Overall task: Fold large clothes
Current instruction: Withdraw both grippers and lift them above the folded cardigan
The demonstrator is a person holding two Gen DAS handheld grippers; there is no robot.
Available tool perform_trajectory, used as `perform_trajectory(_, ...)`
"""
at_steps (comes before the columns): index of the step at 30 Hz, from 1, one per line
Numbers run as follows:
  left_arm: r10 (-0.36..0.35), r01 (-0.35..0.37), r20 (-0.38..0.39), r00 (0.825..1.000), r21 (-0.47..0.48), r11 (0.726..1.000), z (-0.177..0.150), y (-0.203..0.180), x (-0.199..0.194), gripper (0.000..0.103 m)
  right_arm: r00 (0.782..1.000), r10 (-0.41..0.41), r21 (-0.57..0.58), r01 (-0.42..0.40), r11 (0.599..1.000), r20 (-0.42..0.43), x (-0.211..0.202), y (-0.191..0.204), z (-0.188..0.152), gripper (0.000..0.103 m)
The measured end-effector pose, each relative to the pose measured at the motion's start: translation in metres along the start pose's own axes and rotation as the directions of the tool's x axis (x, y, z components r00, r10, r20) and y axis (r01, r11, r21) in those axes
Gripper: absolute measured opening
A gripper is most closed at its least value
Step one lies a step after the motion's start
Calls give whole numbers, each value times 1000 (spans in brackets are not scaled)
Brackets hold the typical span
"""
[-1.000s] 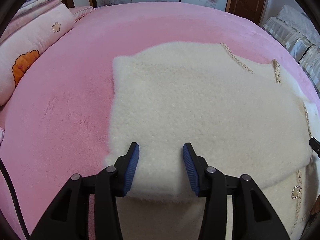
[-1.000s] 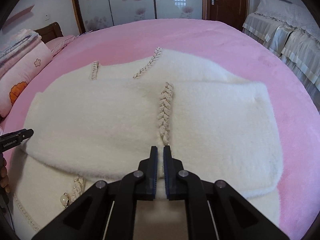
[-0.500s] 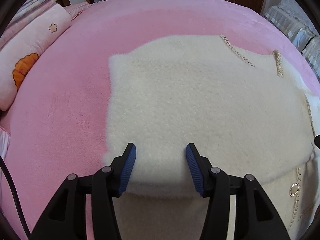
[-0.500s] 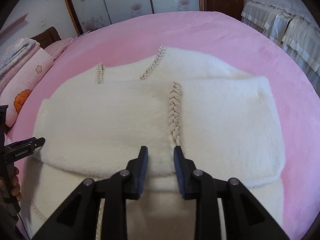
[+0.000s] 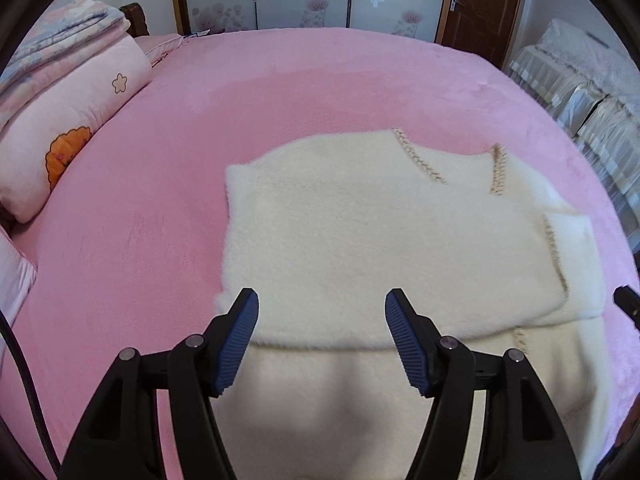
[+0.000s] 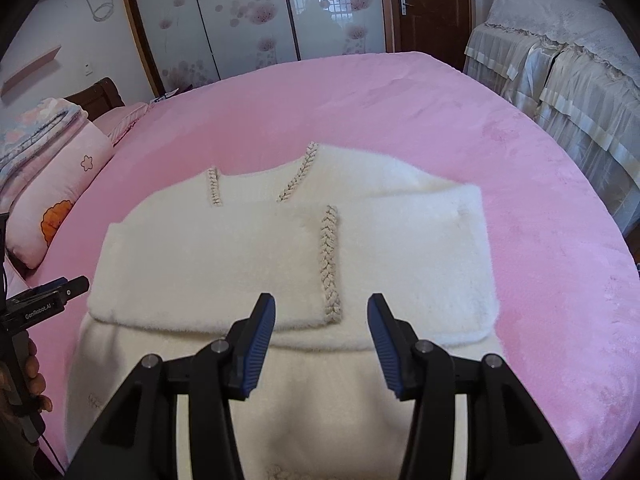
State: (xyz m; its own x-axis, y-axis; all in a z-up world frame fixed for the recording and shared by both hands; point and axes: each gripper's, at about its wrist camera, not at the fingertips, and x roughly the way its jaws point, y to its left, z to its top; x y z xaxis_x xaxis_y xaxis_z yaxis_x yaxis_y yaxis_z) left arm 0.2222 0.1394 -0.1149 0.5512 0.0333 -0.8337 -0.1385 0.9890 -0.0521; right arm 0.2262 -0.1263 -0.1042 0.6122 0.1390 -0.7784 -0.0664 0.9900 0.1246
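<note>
A fluffy cream cardigan [image 5: 360, 240] [image 6: 240, 264] with braided gold trim [image 6: 330, 264] lies on the pink bed, its sleeves folded flat across the body. My left gripper [image 5: 321, 304] hovers above the near edge of the folded sleeve at the garment's left side; its jaws are opening and nothing is between the blue pads. Over the near edge by the braid, my right gripper [image 6: 321, 307] is lifted clear, its jaws also opening, with no cloth caught between them. The left gripper's tip [image 6: 60, 292] and a hand show at the right wrist view's left edge.
The pink plush bedspread [image 5: 140, 220] [image 6: 520, 200] surrounds the cardigan on all sides. A rolled pink quilt with an orange print [image 5: 68, 136] [image 6: 56, 208] lies at the left. A lace-covered sofa [image 6: 568, 72] stands beyond the bed's right edge; wardrobe doors and a brown door are behind.
Both grippers rose away from the cardigan and widened. The right gripper, shut on the sleeve edge by the braid a second ago, let it go; the sleeve now lies flat.
</note>
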Motion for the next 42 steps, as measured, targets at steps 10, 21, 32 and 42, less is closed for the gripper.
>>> perform_trajectory(10,-3,4,94,996,-17,1000,-30,-5,-79,68,1000,17,-13,-16,1000,24,-54,-4,-32,48)
perform_trajectory(21,21,-14,109,994,-65,998,-78,-3,-148,71,995,21,-49,-16,999,97,-127,-9,-67,48)
perform_trajectory(32,133,-123,103,986,-99,988,-148,14,-180,71,995,34,-54,-29,998,92,-160,-21,-119,48)
perform_trajectory(42,144,-133,84,986,-120,984,-197,29,-182,71,995,6,-52,-1,999,95,-167,-32,-167,48)
